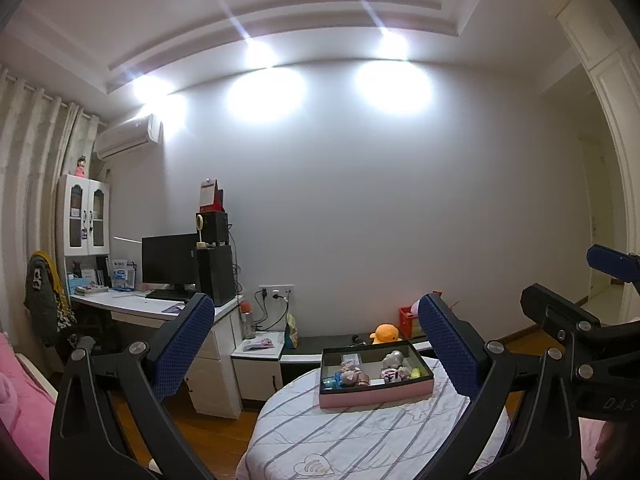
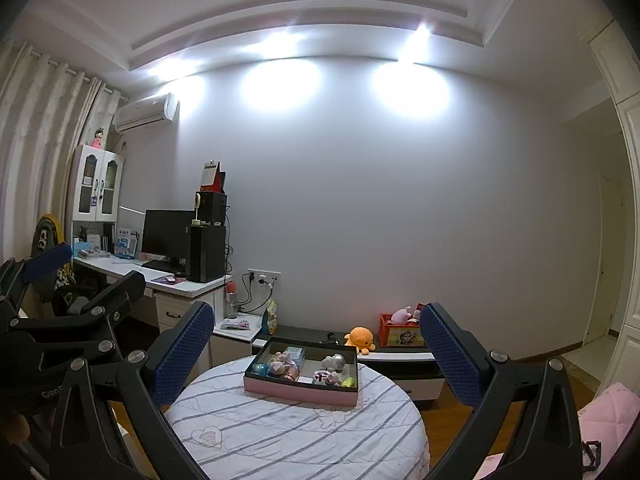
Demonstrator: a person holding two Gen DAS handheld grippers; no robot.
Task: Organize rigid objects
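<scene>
A pink-sided box (image 1: 376,394) with a dark lining stands on a round table with a striped white cloth (image 1: 360,440). Several small toys and trinkets (image 1: 394,364) lie inside it. The box also shows in the right wrist view (image 2: 300,391), with the toys (image 2: 286,364) inside. My left gripper (image 1: 316,344) is open and empty, held well back from the box and above the table. My right gripper (image 2: 316,346) is open and empty too, also back from the box. The right gripper shows at the right edge of the left wrist view (image 1: 560,320).
A white desk (image 1: 140,308) with a monitor and a speaker stands at the left. A low cabinet (image 1: 256,364) and a dark bench with an orange plush (image 1: 385,334) and a red box (image 1: 408,322) stand behind the table. Pink bedding (image 1: 20,400) lies at the left.
</scene>
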